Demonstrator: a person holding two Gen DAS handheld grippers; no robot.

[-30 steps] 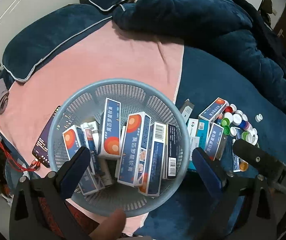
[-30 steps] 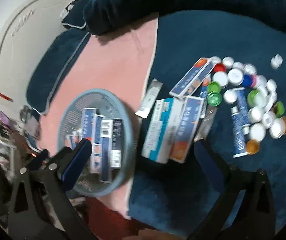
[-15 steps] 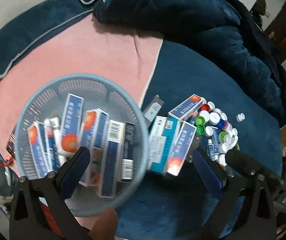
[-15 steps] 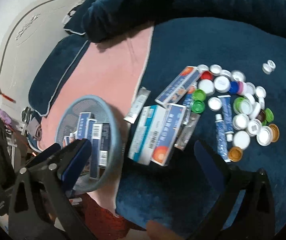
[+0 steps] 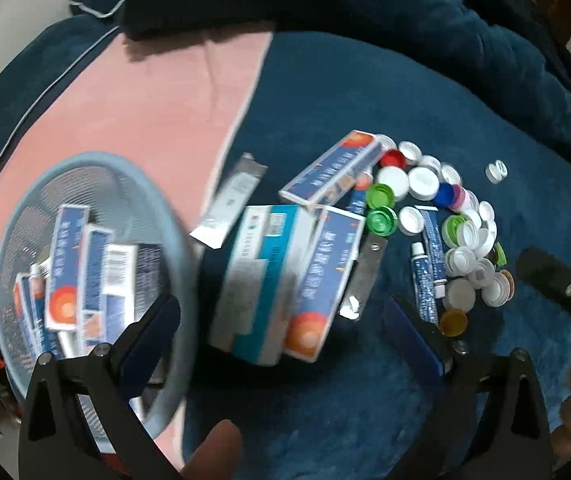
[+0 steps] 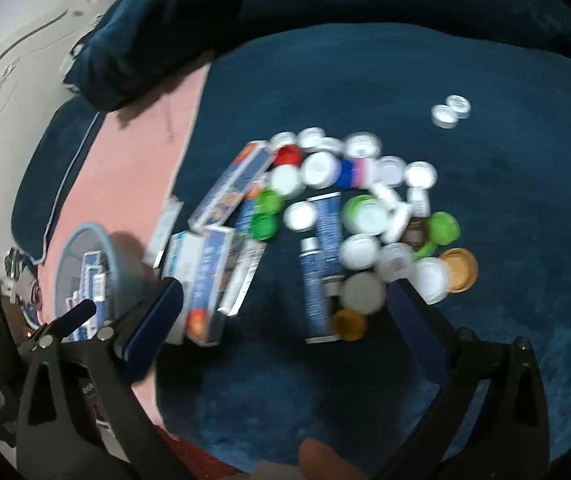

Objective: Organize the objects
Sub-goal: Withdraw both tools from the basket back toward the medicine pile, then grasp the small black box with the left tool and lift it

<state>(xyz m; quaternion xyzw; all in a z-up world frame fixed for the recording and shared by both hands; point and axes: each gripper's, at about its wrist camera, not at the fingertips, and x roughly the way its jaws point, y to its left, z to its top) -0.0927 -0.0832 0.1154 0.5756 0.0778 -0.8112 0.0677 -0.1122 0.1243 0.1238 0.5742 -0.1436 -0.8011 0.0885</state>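
Left gripper [image 5: 281, 334] spread wide, empty, above medicine boxes [image 5: 285, 276] beside basket [image 5: 181, 248]; right gripper [image 6: 285, 308] likewise wide, empty, over bottle caps [image 6: 369, 216]. Right view blurred.

Both views are dim, under soft indoor light with no hard glare. The fisheye lens bends everything outward, and black vignette fills the corners. In the left wrist view the basket [image 5: 97, 264] rim and the boxes inside it are smeared by motion, while the bottle caps [image 5: 437, 196] on the dark blue blanket [image 5: 365, 92] read fairly sharp. A dark shadow falls on the pink sheet [image 5: 157, 112] below the rumpled duvet [image 5: 405, 12]. The right wrist view is more blurred: the caps and ointment tubes [image 6: 321, 260] streak, and print on the boxes [image 6: 209, 280] is unreadable. The white wall [image 6: 9, 60] is the brightest area there.
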